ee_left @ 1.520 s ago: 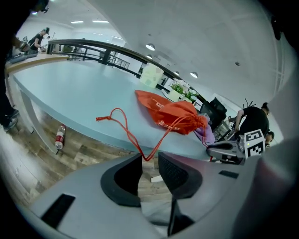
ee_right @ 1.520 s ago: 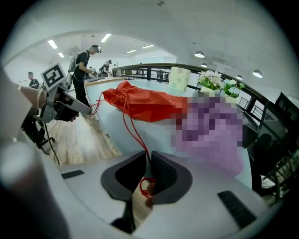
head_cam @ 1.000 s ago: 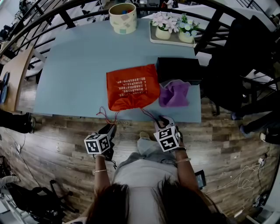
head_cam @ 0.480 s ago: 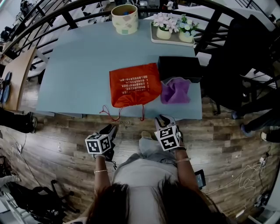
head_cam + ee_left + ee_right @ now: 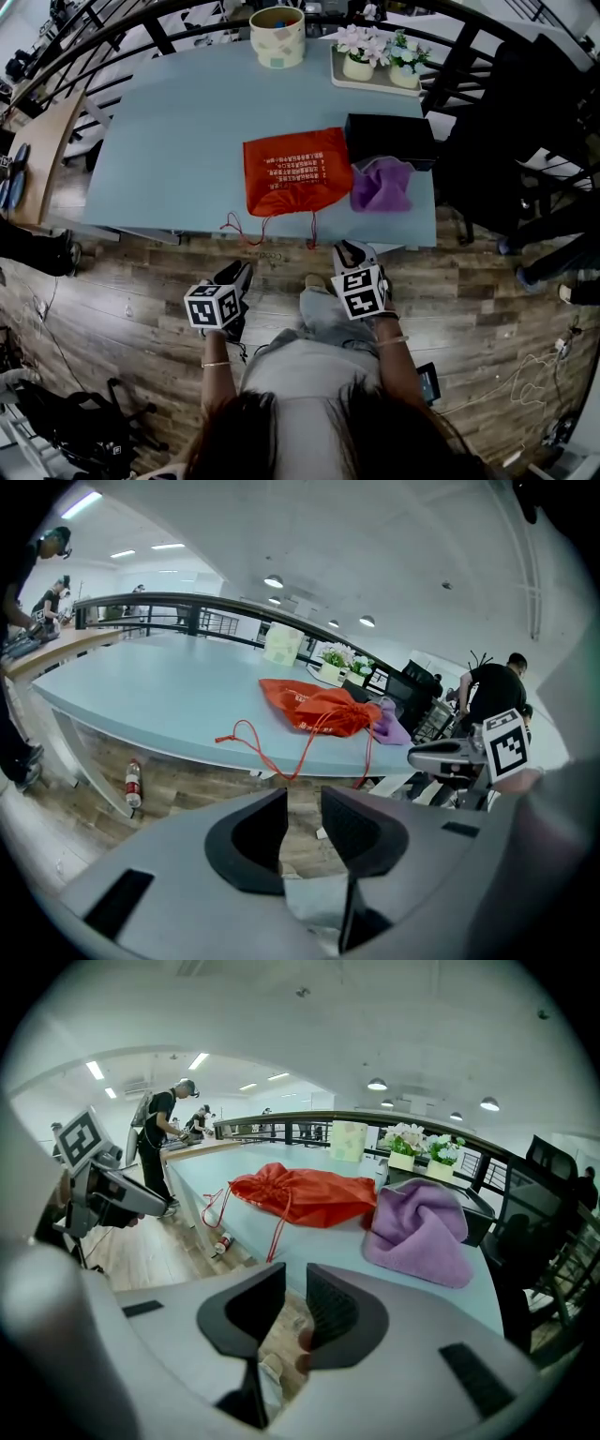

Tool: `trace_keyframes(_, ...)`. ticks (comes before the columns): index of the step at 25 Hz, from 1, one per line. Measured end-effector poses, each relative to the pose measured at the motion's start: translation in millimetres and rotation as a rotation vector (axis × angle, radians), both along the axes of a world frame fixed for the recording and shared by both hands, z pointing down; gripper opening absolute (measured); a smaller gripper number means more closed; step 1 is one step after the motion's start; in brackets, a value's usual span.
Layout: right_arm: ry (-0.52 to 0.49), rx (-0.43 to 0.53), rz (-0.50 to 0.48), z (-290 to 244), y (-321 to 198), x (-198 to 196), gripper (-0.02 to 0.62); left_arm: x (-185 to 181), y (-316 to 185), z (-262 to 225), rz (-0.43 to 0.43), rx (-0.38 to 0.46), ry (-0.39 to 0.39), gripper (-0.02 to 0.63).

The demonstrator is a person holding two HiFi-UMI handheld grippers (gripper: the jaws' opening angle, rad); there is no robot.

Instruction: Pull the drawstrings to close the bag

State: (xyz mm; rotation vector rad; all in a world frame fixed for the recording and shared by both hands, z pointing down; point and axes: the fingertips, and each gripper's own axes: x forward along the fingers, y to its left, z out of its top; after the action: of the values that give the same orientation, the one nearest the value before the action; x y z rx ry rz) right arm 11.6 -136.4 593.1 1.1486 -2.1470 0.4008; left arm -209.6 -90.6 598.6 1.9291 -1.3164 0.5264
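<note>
1. While the orange bag (image 5: 295, 172) is lying on the table (image 5: 159, 131) with its gathered mouth facing the person, its drawstrings (image 5: 240, 228) are dangling over the near edge
2. The left claw (image 5: 242, 275) and right claw (image 5: 345, 253) are hovering short of that edge, slightly spread, pinching nothing, each nearest its own-side string

I see a pale blue table (image 5: 169, 141) with an orange drawstring bag (image 5: 295, 171) at its near edge, the red cords (image 5: 246, 228) trailing over. Just right of the bag lies a purple cloth (image 5: 380, 186), a black box (image 5: 389, 139) beyond it. Along the far edge stand a cream tub (image 5: 278, 37) and, further right, a tray (image 5: 370, 87) of potted flowers (image 5: 358, 66).
</note>
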Motion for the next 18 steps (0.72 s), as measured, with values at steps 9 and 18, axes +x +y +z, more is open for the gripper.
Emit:
trace_keyframes(9, -0.020, 0.033, 0.009, -15, 20, -11, 0.083, 3, 14, -21, 0.029, 0.067, -0.017, 0.121)
trace_keyframes(18, -0.025, 0.104, 0.025, -37, 40, -15, 0.077, 1, 37, -38, 0.024, 0.137, -0.037, 0.100)
